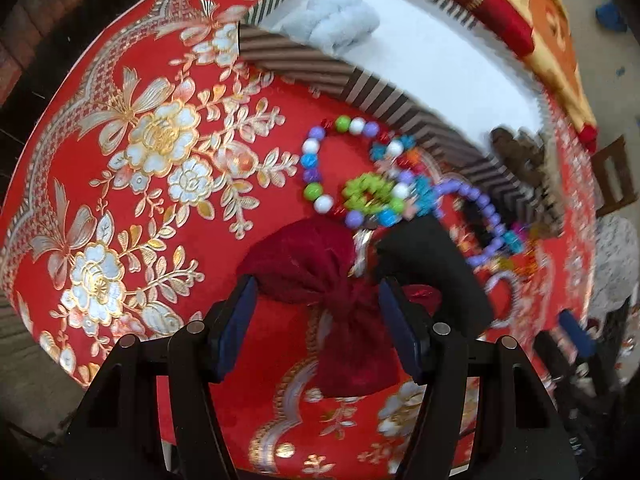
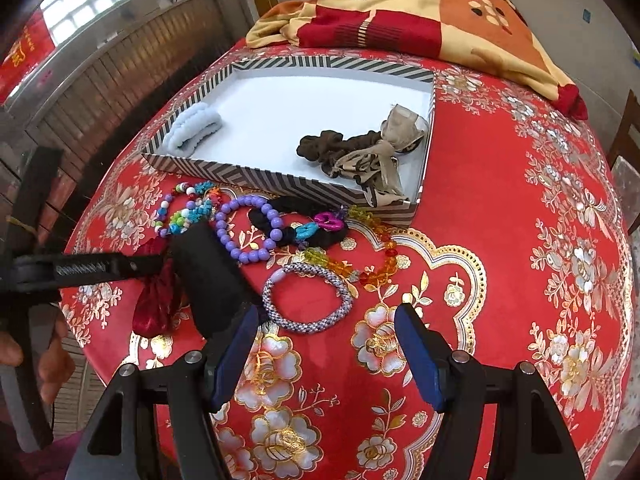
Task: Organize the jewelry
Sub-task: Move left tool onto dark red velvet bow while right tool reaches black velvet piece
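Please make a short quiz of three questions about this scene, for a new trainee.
1. True or false: the striped box holds a light blue scrunchie.
2. Which lies between the left gripper fingers: A) dark red pouch, B) lilac bead bracelet, C) black case?
3. Fill in: the right gripper is ____.

Key: 1 true; 2 A; 3 open.

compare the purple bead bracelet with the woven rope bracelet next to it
The purple bead bracelet is a string of separate round, glossy lilac beads; the woven rope bracelet is one continuous speckled tube. The beaded one lies against a black scrunchie; the woven one lies nearer the right claw. Both lie flat on the red tablecloth, outside the striped box.
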{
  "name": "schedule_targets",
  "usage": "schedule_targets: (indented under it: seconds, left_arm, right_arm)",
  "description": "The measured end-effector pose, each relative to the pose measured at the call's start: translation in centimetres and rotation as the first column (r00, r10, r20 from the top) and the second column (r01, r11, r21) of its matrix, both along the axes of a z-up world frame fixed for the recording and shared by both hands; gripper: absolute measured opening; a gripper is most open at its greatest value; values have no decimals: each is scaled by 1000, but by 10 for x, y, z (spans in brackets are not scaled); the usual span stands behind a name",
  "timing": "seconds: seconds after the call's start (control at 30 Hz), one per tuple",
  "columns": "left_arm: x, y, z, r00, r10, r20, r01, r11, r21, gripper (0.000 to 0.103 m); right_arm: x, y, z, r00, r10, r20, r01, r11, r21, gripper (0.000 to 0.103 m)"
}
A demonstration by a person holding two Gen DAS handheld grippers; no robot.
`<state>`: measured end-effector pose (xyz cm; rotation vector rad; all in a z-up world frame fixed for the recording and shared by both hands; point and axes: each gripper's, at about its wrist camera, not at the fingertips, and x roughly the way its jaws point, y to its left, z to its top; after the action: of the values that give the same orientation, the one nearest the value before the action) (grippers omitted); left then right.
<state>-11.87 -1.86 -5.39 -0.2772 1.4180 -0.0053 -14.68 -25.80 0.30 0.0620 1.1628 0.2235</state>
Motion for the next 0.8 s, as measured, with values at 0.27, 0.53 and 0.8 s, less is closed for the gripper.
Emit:
schedule_targets:
  seconds: [0.27,0.53,0.8]
  left_arm:
    - [-9,17,4,1000,-14,-9,14,999,34,63]
    - [-18,31,19,1000,-7,21,6,1000,29,63]
    - [-8,9,13,1000,-8,14,8,1000,26,63]
  right_arm:
    - [0,10,2,1000,25,-4,-25,1000,15,68]
    - [2,20,2,998,58,-4,-58,998,26,68]
    - [1,26,3,997,83,-4,-83,996,24,68]
